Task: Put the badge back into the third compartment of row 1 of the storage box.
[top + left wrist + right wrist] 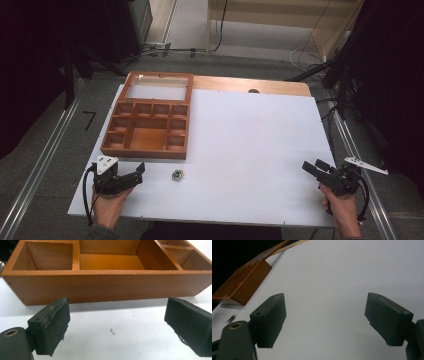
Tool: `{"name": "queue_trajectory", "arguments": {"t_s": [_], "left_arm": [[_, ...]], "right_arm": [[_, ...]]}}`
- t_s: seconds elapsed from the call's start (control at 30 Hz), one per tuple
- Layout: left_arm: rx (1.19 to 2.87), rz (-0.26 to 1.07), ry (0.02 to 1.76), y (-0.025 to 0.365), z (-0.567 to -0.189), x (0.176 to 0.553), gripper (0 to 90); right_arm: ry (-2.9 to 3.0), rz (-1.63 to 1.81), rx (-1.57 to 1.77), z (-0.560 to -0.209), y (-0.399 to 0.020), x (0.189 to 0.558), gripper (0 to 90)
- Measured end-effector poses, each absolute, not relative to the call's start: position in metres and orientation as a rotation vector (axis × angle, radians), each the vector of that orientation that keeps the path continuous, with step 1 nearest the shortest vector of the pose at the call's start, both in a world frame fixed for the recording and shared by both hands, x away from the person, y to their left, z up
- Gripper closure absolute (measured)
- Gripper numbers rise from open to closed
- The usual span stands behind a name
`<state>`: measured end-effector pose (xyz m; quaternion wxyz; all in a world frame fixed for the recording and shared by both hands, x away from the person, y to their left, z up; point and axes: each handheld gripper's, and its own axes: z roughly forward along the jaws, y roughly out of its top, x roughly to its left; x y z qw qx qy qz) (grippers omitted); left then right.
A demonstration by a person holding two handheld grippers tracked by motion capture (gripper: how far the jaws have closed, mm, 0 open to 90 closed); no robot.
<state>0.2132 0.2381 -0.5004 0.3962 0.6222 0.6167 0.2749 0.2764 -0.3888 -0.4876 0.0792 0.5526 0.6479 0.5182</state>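
I can read one mark: a black hand-drawn "7" on the grey floor (50,131) left of my table (260,150). Nothing else carries writing.

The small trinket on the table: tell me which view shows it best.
The high view. The trinket lies in full sight on the white table, just in front of the wooden box and right of the left gripper. The right gripper view catches it as a tiny dark speck at the left edge, too small to make out.
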Motion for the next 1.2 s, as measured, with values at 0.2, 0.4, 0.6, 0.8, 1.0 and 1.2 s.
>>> {"name": "queue_trajectory", "arguments": {"t_s": [0.2, 0.4, 0.6, 0.8, 1.0, 1.2], "left_arm": [[1.545, 0.675, 1.547, 0.236, -0.498, 0.210, 8.3], [1.561, 0.643, 1.534, 0.228, -0.500, 0.212, 8.3], [1.574, 0.630, 1.522, 0.222, -0.501, 0.214, 8.8], [1.598, 0.608, 1.508, 0.216, -0.504, 0.215, 10.6], [1.621, 0.582, 1.487, 0.208, -0.506, 0.217, 11.9], [1.645, 0.558, 1.473, 0.199, -0.508, 0.219, 12.8]], "right_arm": [[1.940, 1.549, 1.650, -0.487, -0.388, 0.276, 15.5], [1.942, 1.543, 1.648, -0.487, -0.388, 0.276, 15.5], [1.940, 1.543, 1.653, -0.488, -0.389, 0.275, 15.6], [1.946, 1.540, 1.652, -0.488, -0.388, 0.275, 15.8], [1.948, 1.540, 1.652, -0.488, -0.387, 0.275, 15.9], [1.951, 1.539, 1.653, -0.488, -0.387, 0.276, 15.9]]}}
